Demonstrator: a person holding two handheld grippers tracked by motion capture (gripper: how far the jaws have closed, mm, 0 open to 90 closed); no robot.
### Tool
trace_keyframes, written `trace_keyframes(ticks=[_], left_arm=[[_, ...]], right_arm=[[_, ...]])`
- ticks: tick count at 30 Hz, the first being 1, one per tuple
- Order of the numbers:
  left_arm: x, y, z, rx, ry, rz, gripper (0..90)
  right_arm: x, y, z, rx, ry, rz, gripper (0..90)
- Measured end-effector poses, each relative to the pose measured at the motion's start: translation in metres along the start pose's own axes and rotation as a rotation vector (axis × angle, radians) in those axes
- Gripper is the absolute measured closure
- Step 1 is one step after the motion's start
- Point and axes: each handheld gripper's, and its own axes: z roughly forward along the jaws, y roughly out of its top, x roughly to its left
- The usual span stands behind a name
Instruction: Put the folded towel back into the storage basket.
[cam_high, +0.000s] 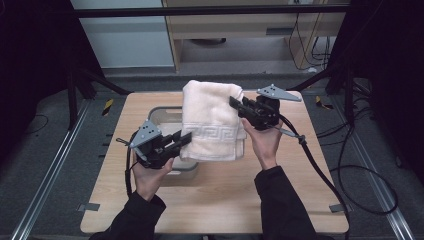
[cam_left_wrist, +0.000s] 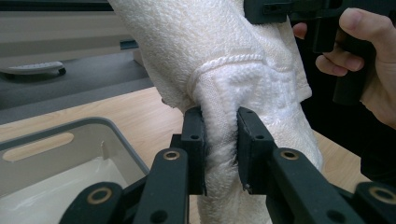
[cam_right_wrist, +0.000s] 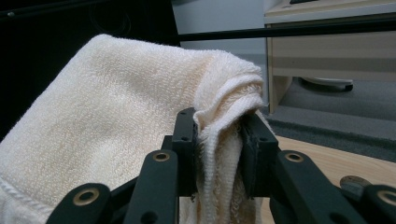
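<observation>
A: State the position of the towel (cam_high: 212, 122).

B: The folded cream towel is held in the air above the grey bin (cam_high: 175, 145), which sits left of centre on the wooden table (cam_high: 280, 195). Its long axis runs from the table's far edge toward the near edge; its patterned border is the end nearer the person.

A: State the grip condition.

B: The left gripper (cam_left_wrist: 219, 140) is clamped on the near-left corner, at the border. The right gripper (cam_right_wrist: 217, 140) is clamped on bunched cloth at the far-right corner. Both jaw pairs stand narrow, with cloth between them.

A: Which relation governs the next move?

B: Judged from this, the towel hangs almost directly over the bin, slightly toward the table's right edge. The left hand is nearer the bin.

A: Limits of visibility?

B: The towel covers most of the bin's interior. A pale lining or contents inside cannot be identified.
</observation>
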Motion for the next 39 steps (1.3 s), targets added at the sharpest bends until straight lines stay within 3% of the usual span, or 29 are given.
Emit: trace_keyframes(ticks=[39], left_arm=[[0.048,-0.006,-0.048,-0.059,0.080,-0.065,74.5]], right_arm=[[0.052,0.014,0.057,0.024,0.056,-0.048,70.3]])
